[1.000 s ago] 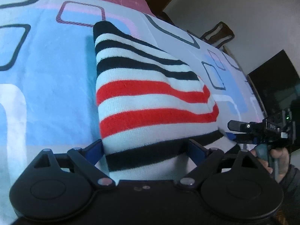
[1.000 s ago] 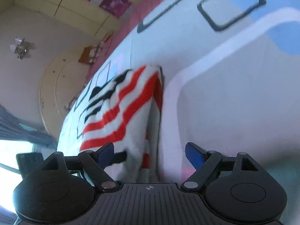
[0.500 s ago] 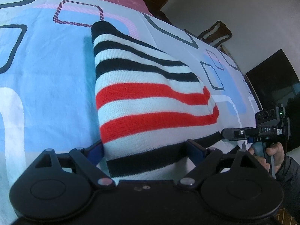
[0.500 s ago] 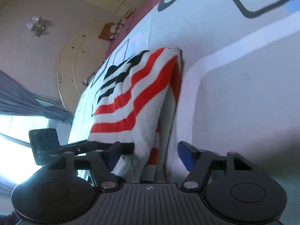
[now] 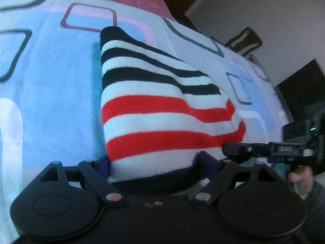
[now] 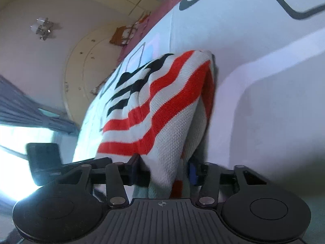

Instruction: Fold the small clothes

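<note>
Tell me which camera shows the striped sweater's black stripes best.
The left wrist view: the striped sweater lies spread out there, and its black stripes run clearly across the far half on the bedsheet. The right wrist view shows mostly red stripes up close; the black ones appear small and foreshortened behind.

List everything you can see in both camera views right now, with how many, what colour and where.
sweater: one, white with black and red stripes, folded, lying on the bedsheet in front of both grippers
bedsheet: one, blue and white with dark rounded squares and a pink far end, under the sweater
chair: one, dark wood, by the wall beyond the bed
wall lamp: one, pale, high on the wall
curtain: one, grey, beside the bright window
left gripper: one, black with blue pads, jaws wide around the sweater's near end, closing slightly
right gripper: one, black with blue pads, jaws closing on the sweater's side edge
hand: one, holding the right gripper's handle
</note>
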The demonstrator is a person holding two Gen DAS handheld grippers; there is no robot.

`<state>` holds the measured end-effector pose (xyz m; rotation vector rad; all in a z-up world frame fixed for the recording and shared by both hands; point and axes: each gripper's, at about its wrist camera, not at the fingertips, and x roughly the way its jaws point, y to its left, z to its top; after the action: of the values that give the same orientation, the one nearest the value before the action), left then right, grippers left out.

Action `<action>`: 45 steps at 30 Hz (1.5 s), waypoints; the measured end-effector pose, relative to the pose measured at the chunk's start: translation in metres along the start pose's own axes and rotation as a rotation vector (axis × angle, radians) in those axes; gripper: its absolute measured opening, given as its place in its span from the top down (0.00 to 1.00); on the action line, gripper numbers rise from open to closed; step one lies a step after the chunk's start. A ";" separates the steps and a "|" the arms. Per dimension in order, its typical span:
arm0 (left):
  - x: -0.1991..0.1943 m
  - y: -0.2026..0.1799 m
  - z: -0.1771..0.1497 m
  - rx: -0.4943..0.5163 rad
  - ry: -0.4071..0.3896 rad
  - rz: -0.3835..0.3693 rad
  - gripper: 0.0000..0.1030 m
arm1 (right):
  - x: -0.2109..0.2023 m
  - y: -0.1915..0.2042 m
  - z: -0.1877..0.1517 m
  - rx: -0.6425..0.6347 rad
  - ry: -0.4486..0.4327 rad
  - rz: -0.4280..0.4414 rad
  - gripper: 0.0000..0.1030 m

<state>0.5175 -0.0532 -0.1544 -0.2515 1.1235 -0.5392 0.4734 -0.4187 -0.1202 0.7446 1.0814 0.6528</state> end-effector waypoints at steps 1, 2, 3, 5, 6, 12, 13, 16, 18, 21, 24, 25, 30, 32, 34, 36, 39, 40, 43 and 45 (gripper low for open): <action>0.001 -0.006 -0.001 0.022 -0.006 0.029 0.19 | 0.002 0.005 -0.002 -0.033 -0.004 -0.028 0.59; 0.001 -0.010 -0.002 0.033 -0.013 0.045 0.20 | 0.002 0.008 -0.004 -0.051 -0.007 -0.043 0.60; 0.000 -0.013 -0.003 0.037 -0.020 0.054 0.24 | 0.002 0.010 -0.005 -0.062 -0.011 -0.055 0.62; -0.005 -0.017 -0.004 0.049 -0.038 0.067 0.36 | 0.000 0.013 -0.008 -0.081 -0.015 -0.067 0.64; -0.009 -0.020 -0.004 0.065 -0.047 0.074 0.39 | 0.000 0.015 -0.009 -0.089 -0.019 -0.072 0.65; -0.028 -0.031 -0.002 0.138 -0.075 0.096 0.51 | -0.007 0.039 -0.013 -0.139 -0.052 -0.076 0.67; -0.031 -0.034 -0.002 0.152 -0.080 0.097 0.52 | -0.009 0.045 -0.015 -0.153 -0.057 -0.080 0.67; -0.041 -0.037 -0.003 0.177 -0.098 0.085 0.52 | -0.010 0.061 -0.019 -0.190 -0.075 -0.104 0.67; -0.048 -0.035 -0.003 0.186 -0.111 0.071 0.52 | -0.011 0.070 -0.022 -0.196 -0.090 -0.116 0.67; -0.058 -0.030 -0.005 0.201 -0.126 0.043 0.52 | -0.011 0.084 -0.031 -0.206 -0.108 -0.136 0.67; -0.070 -0.022 -0.009 0.211 -0.141 0.022 0.52 | -0.006 0.102 -0.039 -0.221 -0.119 -0.163 0.67; -0.076 -0.017 -0.011 0.211 -0.146 0.015 0.52 | -0.004 0.109 -0.043 -0.227 -0.123 -0.171 0.67; -0.111 0.016 -0.018 0.206 -0.167 -0.002 0.52 | 0.022 0.148 -0.059 -0.248 -0.129 -0.188 0.67; -0.127 0.034 -0.022 0.198 -0.173 0.002 0.52 | 0.040 0.166 -0.066 -0.262 -0.125 -0.189 0.67; -0.141 0.053 -0.026 0.186 -0.176 0.014 0.52 | 0.059 0.181 -0.073 -0.271 -0.115 -0.182 0.67; -0.155 0.073 -0.030 0.170 -0.177 0.027 0.52 | 0.081 0.195 -0.079 -0.277 -0.102 -0.172 0.67; -0.175 0.104 -0.037 0.147 -0.173 0.048 0.52 | 0.114 0.214 -0.090 -0.285 -0.078 -0.151 0.67; -0.182 0.115 -0.039 0.141 -0.171 0.053 0.52 | 0.126 0.220 -0.093 -0.287 -0.071 -0.144 0.67; -0.196 0.142 -0.042 0.123 -0.167 0.064 0.52 | 0.158 0.237 -0.100 -0.291 -0.049 -0.127 0.67; -0.202 0.159 -0.044 0.105 -0.163 0.067 0.52 | 0.175 0.244 -0.104 -0.289 -0.037 -0.120 0.67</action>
<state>0.4579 0.1913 -0.0868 -0.1627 0.9388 -0.5073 0.4084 -0.1160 -0.0477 0.4370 0.9644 0.6726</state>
